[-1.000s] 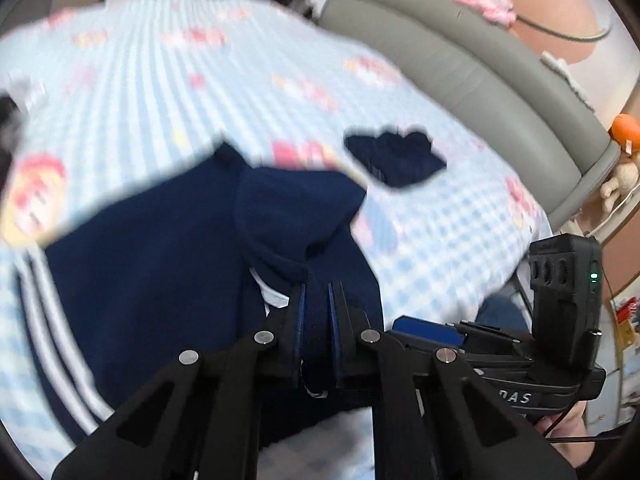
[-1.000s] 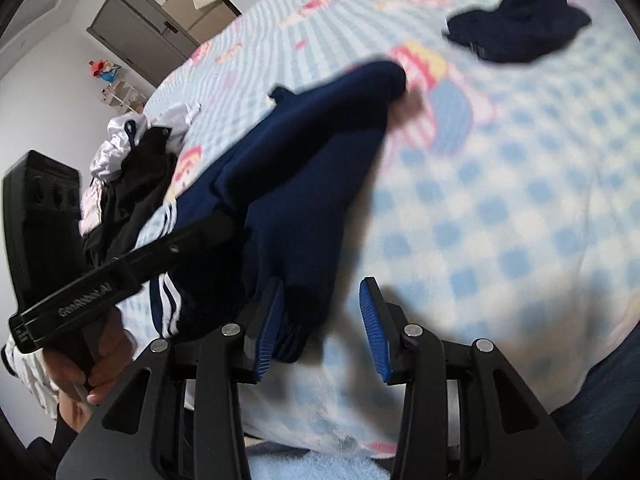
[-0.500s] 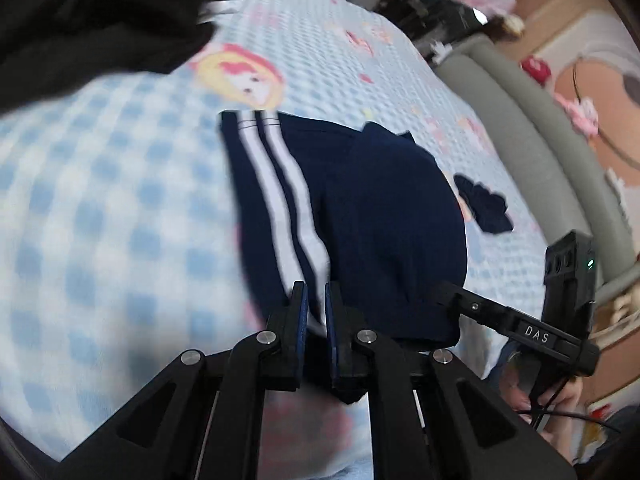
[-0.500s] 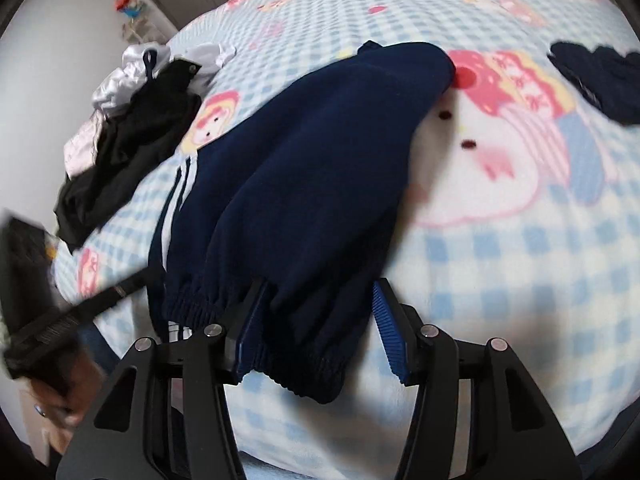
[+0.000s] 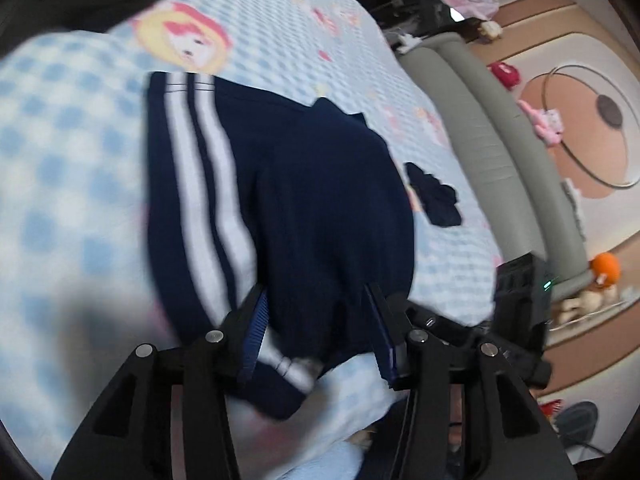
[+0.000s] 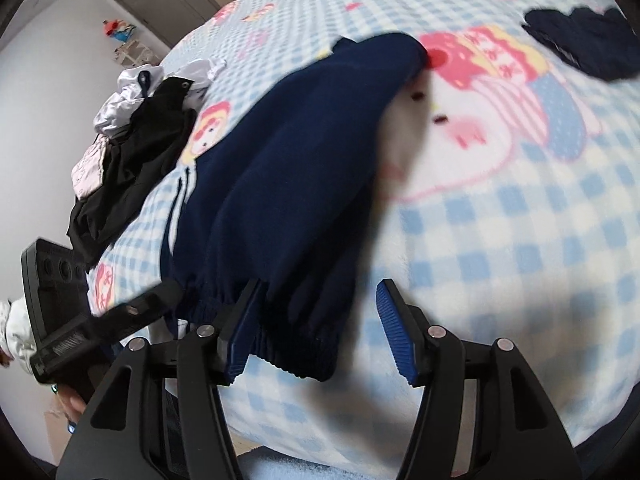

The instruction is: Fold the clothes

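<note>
1. Navy trousers lie folded on the blue checked bedspread, near its front edge. White side stripes show along the left of the stack in the left wrist view.
2. Long axis runs away from both grippers, from the elastic waistband at the near edge to the far fold.
3. Left gripper: jaws opening, about half spread. Cloth sits between the pads, but they do not look pressed on it.
4. Right gripper: jaws opening, about half spread. The waistband's right corner lies between the pads; left pad just beside the fabric, right pad clear of it over bare bedspread.
5. Both grippers sit at the near, waistband end, side by side; neither is nearer the far fold.
6. Judgement: the next fold likely goes along that long axis, near end to far end, needing a fresh grip.
7. Small dark garment lies apart, far right; a dark clothes pile far left.
</note>
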Demonstrator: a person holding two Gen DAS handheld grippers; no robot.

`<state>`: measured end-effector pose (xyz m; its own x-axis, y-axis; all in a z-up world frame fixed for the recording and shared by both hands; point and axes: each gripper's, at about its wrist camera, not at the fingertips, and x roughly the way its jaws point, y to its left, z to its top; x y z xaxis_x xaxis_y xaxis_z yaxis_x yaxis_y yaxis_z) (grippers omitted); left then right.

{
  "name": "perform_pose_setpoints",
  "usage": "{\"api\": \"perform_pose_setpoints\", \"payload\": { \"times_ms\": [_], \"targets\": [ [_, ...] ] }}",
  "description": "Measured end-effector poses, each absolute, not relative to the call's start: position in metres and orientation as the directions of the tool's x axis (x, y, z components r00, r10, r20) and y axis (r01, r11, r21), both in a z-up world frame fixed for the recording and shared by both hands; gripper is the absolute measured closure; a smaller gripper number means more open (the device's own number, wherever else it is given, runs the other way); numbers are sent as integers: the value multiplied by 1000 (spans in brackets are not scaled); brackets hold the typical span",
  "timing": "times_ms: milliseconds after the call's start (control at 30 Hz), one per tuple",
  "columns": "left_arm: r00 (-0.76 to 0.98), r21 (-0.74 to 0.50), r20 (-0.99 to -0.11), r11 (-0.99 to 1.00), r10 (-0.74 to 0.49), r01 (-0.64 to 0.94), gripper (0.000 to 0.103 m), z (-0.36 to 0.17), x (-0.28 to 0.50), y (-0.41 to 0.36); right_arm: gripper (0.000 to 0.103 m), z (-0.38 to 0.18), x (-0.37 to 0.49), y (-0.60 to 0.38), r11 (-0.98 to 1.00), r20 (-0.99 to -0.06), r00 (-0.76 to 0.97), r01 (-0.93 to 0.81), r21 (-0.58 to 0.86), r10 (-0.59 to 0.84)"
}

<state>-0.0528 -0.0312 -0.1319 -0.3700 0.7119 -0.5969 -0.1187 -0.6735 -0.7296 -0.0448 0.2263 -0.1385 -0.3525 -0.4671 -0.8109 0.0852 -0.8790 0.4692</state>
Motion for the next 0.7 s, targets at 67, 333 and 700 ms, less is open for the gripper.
{"api": "perform_pose_setpoints", "payload": {
  "times_ms": [67, 333, 700],
  "targets": [
    [-403, -657, -655, -745, 639, -113, 94, -131, -57, -24, 44, -138, -44, 229, -875, -806, -356, 81, 478, -473],
    [-603, -538, -609, -827, 514, -162, 94, -69, -18, -27, 37, -133, -46, 227, -846, -763, -388, 98, 523, -517],
    [-505, -548, -750, -829, 428, 112, 73, -131, -20, -52, 31, -153, -60, 198, -877, -818, -316, 177, 447, -481]
  ]
}}
